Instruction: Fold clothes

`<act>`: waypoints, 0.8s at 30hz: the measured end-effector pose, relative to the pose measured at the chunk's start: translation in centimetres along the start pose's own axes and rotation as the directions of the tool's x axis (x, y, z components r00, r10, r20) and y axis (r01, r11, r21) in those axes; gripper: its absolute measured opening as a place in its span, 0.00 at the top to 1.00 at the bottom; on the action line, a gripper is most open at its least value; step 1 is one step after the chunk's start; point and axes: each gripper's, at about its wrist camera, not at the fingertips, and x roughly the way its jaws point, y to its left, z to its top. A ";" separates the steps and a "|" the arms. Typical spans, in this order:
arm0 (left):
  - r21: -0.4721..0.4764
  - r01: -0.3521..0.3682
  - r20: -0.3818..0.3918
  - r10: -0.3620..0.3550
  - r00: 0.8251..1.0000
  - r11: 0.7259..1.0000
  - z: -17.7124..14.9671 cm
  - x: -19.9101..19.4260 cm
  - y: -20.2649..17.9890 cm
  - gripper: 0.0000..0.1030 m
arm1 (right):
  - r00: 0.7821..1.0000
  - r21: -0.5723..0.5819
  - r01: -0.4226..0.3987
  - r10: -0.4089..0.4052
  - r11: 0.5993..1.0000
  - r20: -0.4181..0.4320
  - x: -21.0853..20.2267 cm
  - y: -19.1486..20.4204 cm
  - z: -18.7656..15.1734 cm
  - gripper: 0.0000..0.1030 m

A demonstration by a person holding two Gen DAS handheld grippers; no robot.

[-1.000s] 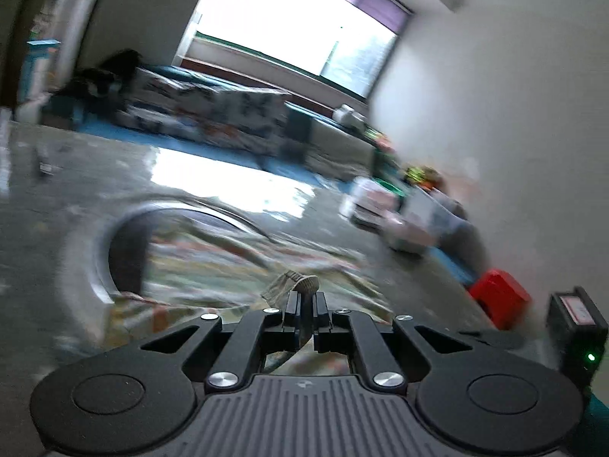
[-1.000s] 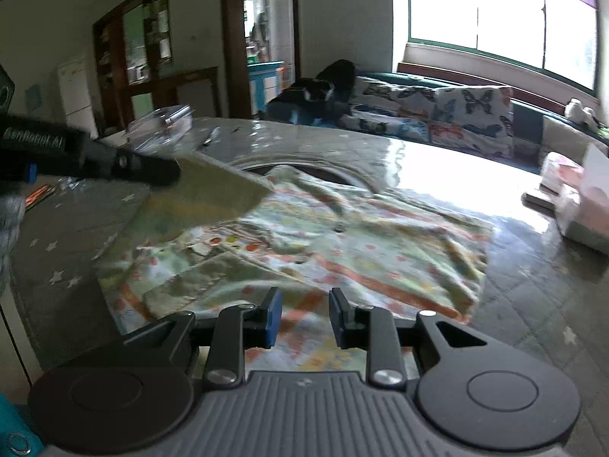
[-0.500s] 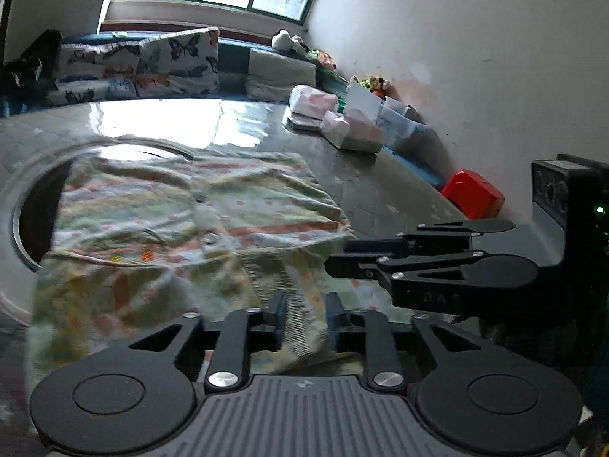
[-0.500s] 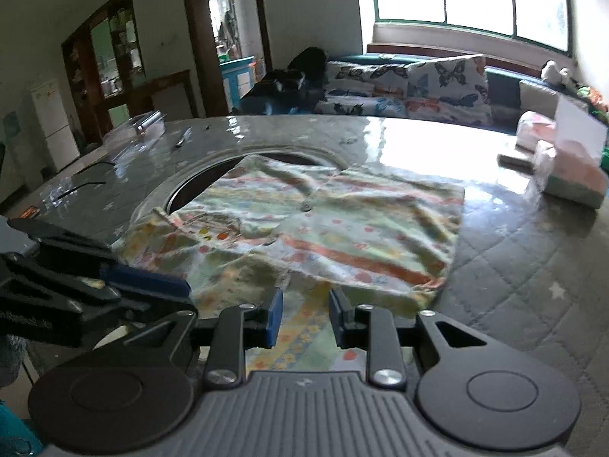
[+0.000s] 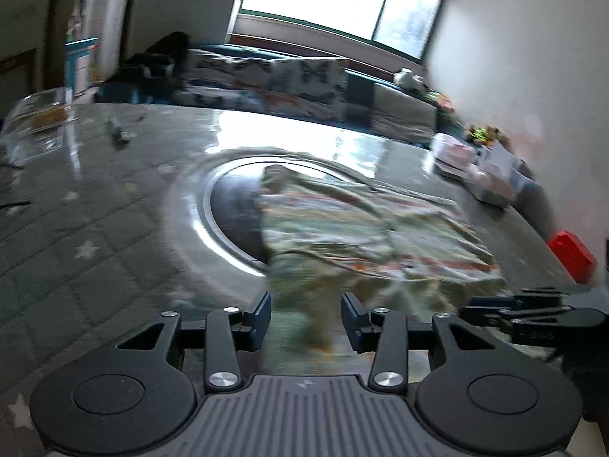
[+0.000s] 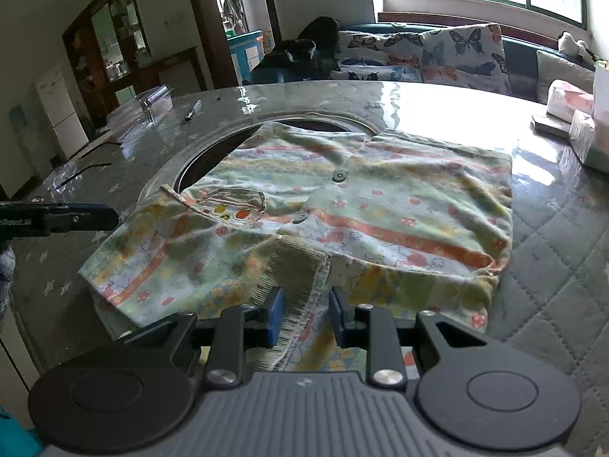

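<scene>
A pastel striped, flowered child's shirt point(image 6: 380, 205) lies flat on the grey quilted table point(image 6: 552, 266), partly over a round dark inset point(image 6: 205, 163). One sleeve is folded in over the shirt's front, and its ribbed cuff point(image 6: 300, 266) lies between the fingers of my right gripper point(image 6: 306, 316). That gripper stands open at the shirt's near edge. The left wrist view is blurred; it shows the shirt point(image 5: 361, 228) ahead of my open left gripper point(image 5: 306, 318), which holds nothing. My left gripper point(image 6: 76, 219) sits just off the shirt's left side. My right gripper point(image 5: 533, 316) shows at the right.
A pen point(image 6: 192, 110) and a clear plastic box point(image 6: 152, 99) lie at the table's far left. Tissue packs point(image 6: 571, 101) stand at the far right, and a red box point(image 5: 571, 255) lies beyond the right edge. A sofa with butterfly cushions point(image 6: 456, 53) runs behind the table.
My left gripper carried the sleeve across the shirt, let it go, opened and drew back to the left. My right gripper moved in so the cuff lies between its fingers.
</scene>
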 end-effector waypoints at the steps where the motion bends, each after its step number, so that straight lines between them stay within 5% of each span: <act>1: -0.011 -0.015 0.003 0.015 1.000 1.000 0.0 -0.1 0.6 0.55 | 1.000 0.002 -0.004 0.004 1.000 -0.001 -0.1 0.1 0.0 0.75; 10: -0.028 -0.033 0.004 0.033 0.999 0.999 -0.3 0.4 1.1 0.52 | 1.000 0.025 0.001 -0.001 1.000 -0.009 0.1 0.4 0.0 0.76; 15: -0.034 -0.056 0.001 0.056 0.998 0.998 -0.4 0.5 1.4 0.50 | 0.999 -0.021 0.030 -0.029 0.999 0.013 -0.5 1.2 0.1 0.95; 24: -0.032 -0.071 -0.015 0.071 0.997 0.997 -0.4 0.9 1.8 0.47 | 0.989 -0.060 0.069 -0.060 0.996 0.138 -4.9 2.0 1.4 0.98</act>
